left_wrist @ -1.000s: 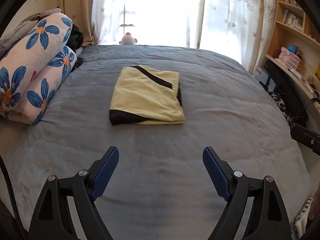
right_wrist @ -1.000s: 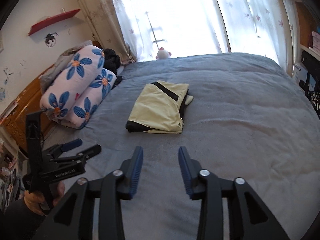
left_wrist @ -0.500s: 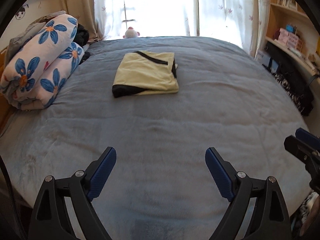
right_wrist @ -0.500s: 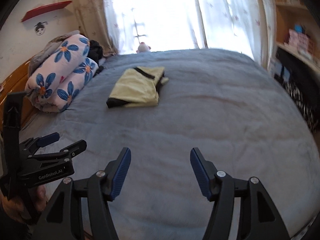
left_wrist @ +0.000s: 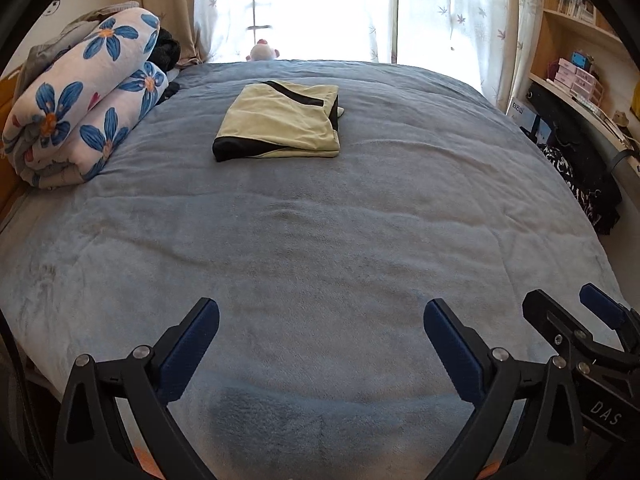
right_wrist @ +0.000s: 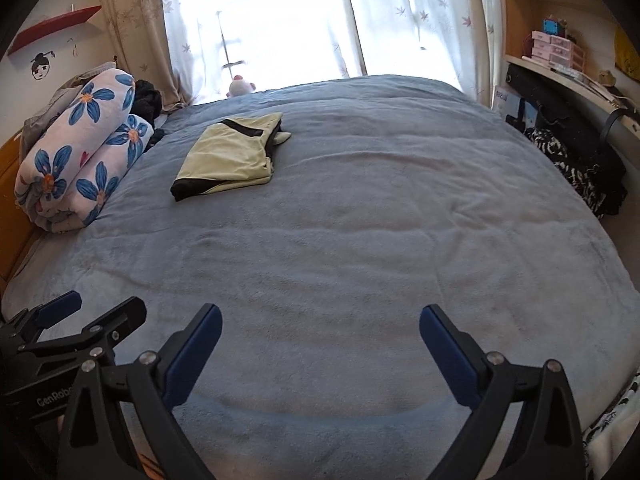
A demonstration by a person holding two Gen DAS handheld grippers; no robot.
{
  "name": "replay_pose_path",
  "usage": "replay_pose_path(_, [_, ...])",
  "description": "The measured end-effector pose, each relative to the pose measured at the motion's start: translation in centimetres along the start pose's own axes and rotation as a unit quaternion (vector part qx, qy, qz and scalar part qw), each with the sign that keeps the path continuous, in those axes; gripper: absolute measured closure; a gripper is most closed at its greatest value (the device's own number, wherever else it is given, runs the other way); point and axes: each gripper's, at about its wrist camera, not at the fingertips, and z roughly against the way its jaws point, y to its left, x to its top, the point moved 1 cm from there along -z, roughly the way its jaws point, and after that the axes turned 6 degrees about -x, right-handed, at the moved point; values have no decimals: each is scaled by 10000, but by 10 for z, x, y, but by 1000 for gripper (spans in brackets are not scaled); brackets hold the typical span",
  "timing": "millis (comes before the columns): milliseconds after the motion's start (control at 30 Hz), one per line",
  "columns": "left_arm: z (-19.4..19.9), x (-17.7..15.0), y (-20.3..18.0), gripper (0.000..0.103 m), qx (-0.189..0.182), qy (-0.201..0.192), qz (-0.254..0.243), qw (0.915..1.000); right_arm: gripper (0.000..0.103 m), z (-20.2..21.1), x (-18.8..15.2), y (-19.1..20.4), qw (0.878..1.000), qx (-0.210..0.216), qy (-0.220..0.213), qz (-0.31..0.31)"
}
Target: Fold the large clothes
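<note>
The folded garment (left_wrist: 280, 120), a pale yellow knit with black trim squared into a flat rectangle, lies on the far half of the bed (left_wrist: 320, 240), near the rolled floral quilt (left_wrist: 80, 108), which leaves the plush blue-grey cover free as work surface. The left gripper (left_wrist: 320, 332) and right gripper (right_wrist: 320, 332) hover over the near edge, jaws opening wide, nothing between them.

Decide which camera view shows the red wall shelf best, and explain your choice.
The right wrist view: the red shelf shows whole on the wall, above a small face drawing. The left wrist view catches at most a sliver of it at the top edge.
</note>
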Motion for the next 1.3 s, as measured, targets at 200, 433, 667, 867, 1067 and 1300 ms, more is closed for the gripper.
replay_pose_path(200, [4,-5,1,2,7,47,86,10000,0,6,-4,-5,10000,-67,-40,-11])
replay_pose_path(433, [9,-10,-3,1,37,20,6,10000,0,14,-8,-7,9997,-140,-174,29])
replay_pose_path(667, [11,-15,-4,1,30,30,28,10000,0,15,-11,-10,9998,-98,-154,-12])
replay_pose_path(867, [9,-16,-6,1,61,60,3,10000,0,13,-14,-12,9999,-99,-109,-30])
replay_pose_path(1067, [7,-18,-8,1,99,98,-40,9999,0,11,-16,-14,9999,-92,-38,-70])
replay_pose_path(1300, [5,-18,-10,1,152,132,-73,9998,0,8,-18,-16,9999,-69,33,-105])
